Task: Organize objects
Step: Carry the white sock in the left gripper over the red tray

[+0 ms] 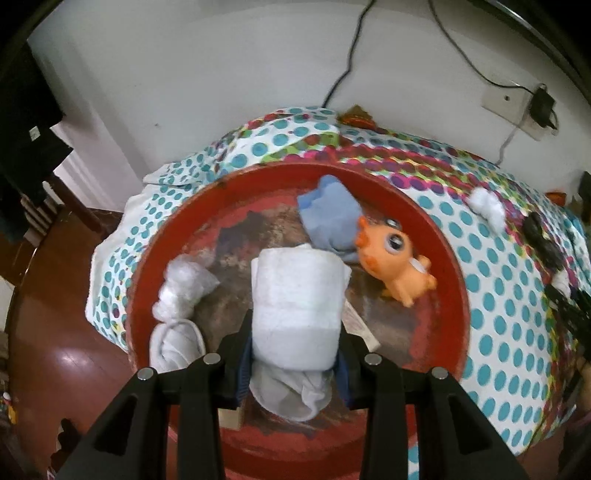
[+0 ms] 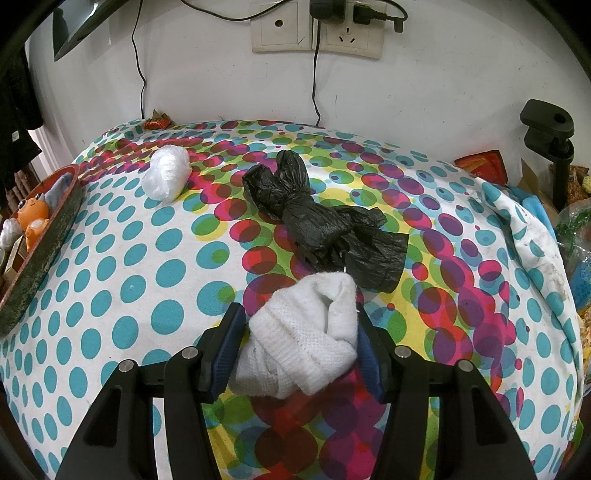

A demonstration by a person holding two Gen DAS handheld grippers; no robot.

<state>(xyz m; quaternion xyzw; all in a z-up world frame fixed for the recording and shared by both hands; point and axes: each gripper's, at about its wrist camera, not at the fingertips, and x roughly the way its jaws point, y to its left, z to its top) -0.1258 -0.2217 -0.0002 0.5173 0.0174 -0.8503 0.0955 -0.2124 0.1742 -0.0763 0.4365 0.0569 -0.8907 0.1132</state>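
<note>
My left gripper [image 1: 293, 332] is shut on a rolled white sock [image 1: 295, 306] and holds it over the round red tray [image 1: 458, 295]. In the tray lie an orange toy [image 1: 395, 258], a blue cloth [image 1: 328, 218], a clear plastic bag [image 1: 184, 288] and another white sock [image 1: 173, 343]. My right gripper [image 2: 301, 332] is shut on a bundled white knit sock [image 2: 306, 332] above the dotted cloth [image 2: 110, 277]. Just beyond it lies a knotted black plastic bag [image 2: 321, 218]. A white plastic bundle [image 2: 166, 177] rests at the far left of the cloth.
The red tray's rim [image 2: 40, 258] stands at the left edge in the right wrist view. A wall with sockets [image 2: 317, 33] and cables is behind the table. A black clamp stand [image 2: 554, 147] and snack packets [image 2: 484, 166] crowd the right side. Wooden floor [image 1: 55, 332] lies left of the table.
</note>
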